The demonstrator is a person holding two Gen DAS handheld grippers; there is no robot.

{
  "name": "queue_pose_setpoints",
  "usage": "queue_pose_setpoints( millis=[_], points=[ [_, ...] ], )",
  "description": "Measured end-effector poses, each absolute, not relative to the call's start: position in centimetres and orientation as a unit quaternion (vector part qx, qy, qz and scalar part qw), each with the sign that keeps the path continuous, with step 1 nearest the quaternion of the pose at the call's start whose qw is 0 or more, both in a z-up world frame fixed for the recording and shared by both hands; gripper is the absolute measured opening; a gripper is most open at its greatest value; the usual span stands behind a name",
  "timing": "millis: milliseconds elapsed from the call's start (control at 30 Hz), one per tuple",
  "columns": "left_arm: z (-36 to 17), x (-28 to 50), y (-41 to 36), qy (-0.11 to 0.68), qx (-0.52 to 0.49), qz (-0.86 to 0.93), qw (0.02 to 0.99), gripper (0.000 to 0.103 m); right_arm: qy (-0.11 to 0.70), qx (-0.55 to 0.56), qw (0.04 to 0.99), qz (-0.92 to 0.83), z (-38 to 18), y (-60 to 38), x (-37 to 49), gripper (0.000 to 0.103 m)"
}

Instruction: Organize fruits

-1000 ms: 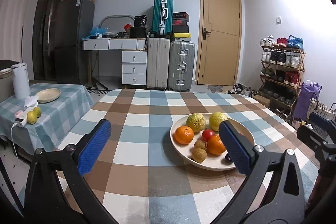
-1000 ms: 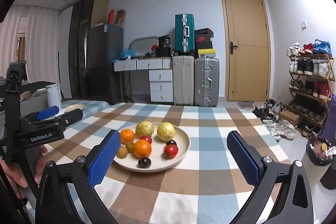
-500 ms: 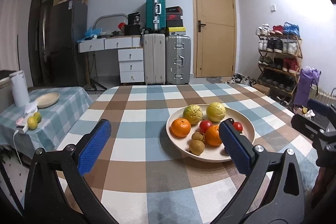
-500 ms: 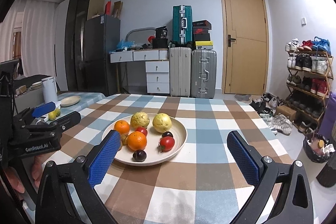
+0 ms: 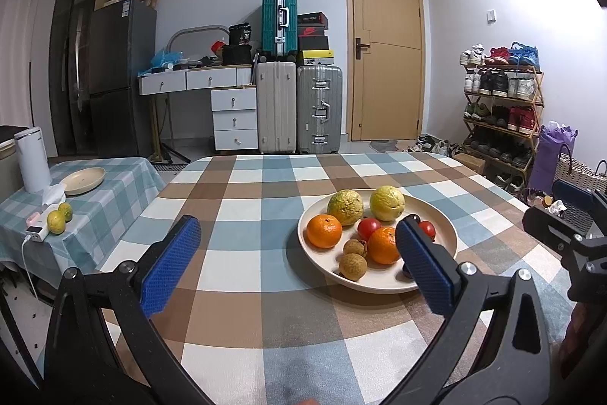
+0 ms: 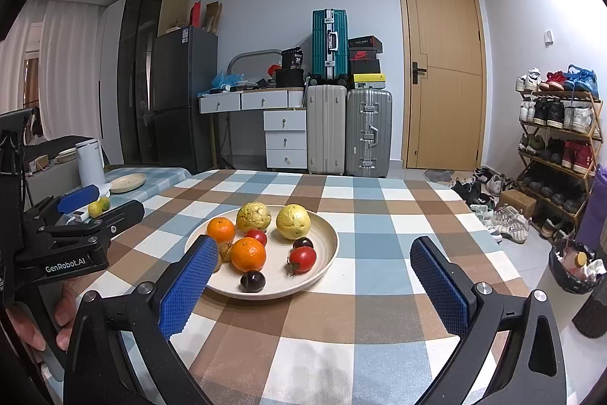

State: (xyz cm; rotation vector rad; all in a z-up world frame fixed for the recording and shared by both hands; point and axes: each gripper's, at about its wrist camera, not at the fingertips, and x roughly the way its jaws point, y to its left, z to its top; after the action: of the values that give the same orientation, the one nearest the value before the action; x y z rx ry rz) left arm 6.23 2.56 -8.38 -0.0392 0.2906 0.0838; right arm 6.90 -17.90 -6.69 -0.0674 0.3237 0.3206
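So, big to small:
Table (image 6: 379, 222): checked cloth, plate on it.
Plate (image 6: 326, 226): all visible table fruit sits in it; fits sorted or yet to sort.
Left gripper (image 5: 299, 253): spread wide, holds nothing.
Right gripper (image 6: 315, 276): same, w/ nothing between pads.
Guavas (image 6: 292, 221): at back; oranges (image 6: 248, 253), tomatoes, small ones in front.
Grip tip: round fruit rolls, so close across the middle, gently.
Text: "GenRobot.AI" on left gripper body.

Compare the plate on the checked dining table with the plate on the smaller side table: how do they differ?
The dining-table plate is piled with fruit, while the side-table plate lies bare, its two green-yellow fruits sitting beside it on the cloth. The dining-table plate lies nearer both open grippers, the left and right. Both plates are round, shallow and cream.
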Motion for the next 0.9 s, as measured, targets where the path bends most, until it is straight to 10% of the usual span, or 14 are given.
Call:
queue_pose_setpoints(
  millis=[900],
  points=[
    [-8.42, 6.28, 2.57, 0.144, -0.019, 0.042, 0.988, 0.102, 0.160, -0.033, 0.974, 0.159, -6.68, -17.94, 6.89, 0.103]
  ],
)
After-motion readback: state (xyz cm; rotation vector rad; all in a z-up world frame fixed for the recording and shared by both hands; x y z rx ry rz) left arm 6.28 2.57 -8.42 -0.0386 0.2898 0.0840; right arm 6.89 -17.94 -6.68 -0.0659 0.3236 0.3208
